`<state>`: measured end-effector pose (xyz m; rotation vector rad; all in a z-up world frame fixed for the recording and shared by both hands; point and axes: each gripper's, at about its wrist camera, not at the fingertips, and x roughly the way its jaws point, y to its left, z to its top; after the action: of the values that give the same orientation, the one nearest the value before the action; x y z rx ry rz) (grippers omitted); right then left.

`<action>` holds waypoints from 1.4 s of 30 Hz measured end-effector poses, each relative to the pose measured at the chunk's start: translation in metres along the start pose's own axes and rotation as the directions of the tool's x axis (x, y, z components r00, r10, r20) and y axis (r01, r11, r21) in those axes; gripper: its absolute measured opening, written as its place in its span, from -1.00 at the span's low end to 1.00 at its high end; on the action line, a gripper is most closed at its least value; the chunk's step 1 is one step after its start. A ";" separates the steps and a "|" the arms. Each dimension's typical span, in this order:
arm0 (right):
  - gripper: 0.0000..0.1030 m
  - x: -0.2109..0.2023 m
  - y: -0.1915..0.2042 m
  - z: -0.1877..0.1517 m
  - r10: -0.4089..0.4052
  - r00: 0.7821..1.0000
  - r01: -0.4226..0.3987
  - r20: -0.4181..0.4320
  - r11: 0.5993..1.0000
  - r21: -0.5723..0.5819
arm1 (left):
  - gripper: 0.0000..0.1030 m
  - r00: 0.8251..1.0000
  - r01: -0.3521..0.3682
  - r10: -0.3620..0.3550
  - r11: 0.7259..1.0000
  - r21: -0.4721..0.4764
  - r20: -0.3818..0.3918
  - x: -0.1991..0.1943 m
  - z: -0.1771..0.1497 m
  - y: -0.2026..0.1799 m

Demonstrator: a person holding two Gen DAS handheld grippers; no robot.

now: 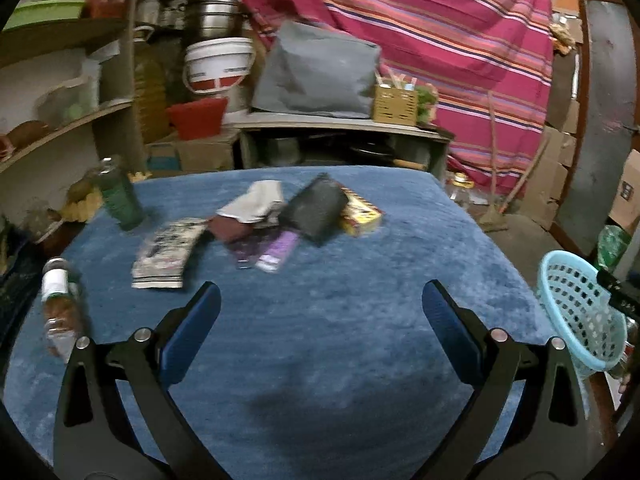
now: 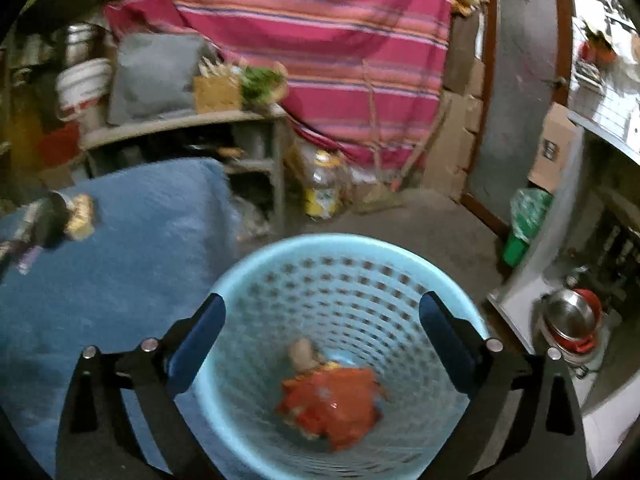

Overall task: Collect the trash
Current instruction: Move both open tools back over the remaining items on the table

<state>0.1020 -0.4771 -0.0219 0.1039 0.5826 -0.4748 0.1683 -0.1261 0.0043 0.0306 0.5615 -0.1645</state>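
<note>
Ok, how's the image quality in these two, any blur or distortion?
Left wrist view: bottles and wrappers smeared by motion blur, fisheye bends the shelves. Right wrist view: basket rim and orange wrapper soft, background streaked; dim indoor light in both.

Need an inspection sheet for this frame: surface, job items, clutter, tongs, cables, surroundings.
Surface: blue plush cloth covers the table; near half bare.
Job's things: light blue basket beside the table's right edge, holding an orange wrapper and a pale scrap. Still on the table: printed packet, purple wrappers, black pouch, yellow box, folded cloths.
Clutter: green bottle and clear bottle along the table's left side.
Tongs: left tongs open, empty, over the cloth; right tongs open, empty, above the basket.
Cables: nothing seen.
Surroundings: striped pink fabric, shelves, white bucket, cardboard boxes.
</note>
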 end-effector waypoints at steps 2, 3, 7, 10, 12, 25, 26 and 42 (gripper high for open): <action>0.87 -0.009 0.020 0.003 0.052 0.998 -0.052 0.025 0.999 -0.013 | 0.89 1.000 -0.022 0.022 1.000 -0.003 0.005 -0.003 -0.001 0.012; 0.87 -0.014 0.033 0.003 0.083 0.996 -0.082 0.038 0.996 -0.029 | 0.89 1.000 -0.030 0.030 1.000 -0.005 0.005 -0.005 -0.001 0.018; 0.88 -0.030 0.084 0.000 0.173 0.982 -0.164 0.074 0.980 -0.115 | 0.89 0.999 -0.055 0.055 0.998 -0.034 -0.001 -0.007 -0.002 0.045; 0.89 -0.035 0.119 -0.008 0.237 0.969 -0.224 0.072 0.961 -0.162 | 0.89 0.997 -0.077 0.077 0.995 -0.067 -0.006 -0.009 -0.003 0.064; 0.89 -0.035 0.139 -0.013 0.259 0.964 -0.245 0.055 0.952 -0.186 | 0.89 0.996 -0.091 0.091 0.993 -0.080 -0.002 -0.010 -0.002 0.073; 0.89 -0.029 0.171 -0.021 0.299 0.954 -0.293 0.010 0.939 -0.178 | 0.89 0.990 -0.143 0.142 0.984 -0.106 -0.012 -0.012 -0.003 0.110; 0.89 -0.028 0.172 -0.021 0.300 0.954 -0.294 0.010 0.940 -0.174 | 0.89 0.989 -0.145 0.145 0.984 -0.107 -0.011 -0.012 -0.003 0.111; 0.89 -0.025 0.169 -0.020 0.281 0.960 -0.278 -0.001 0.946 -0.165 | 0.89 0.988 -0.157 0.155 0.983 -0.099 -0.021 -0.007 -0.006 0.114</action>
<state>0.1516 -0.3128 -0.0313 0.0231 0.5717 -0.1507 0.1778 -0.0126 0.0008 -0.0221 0.5780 0.0168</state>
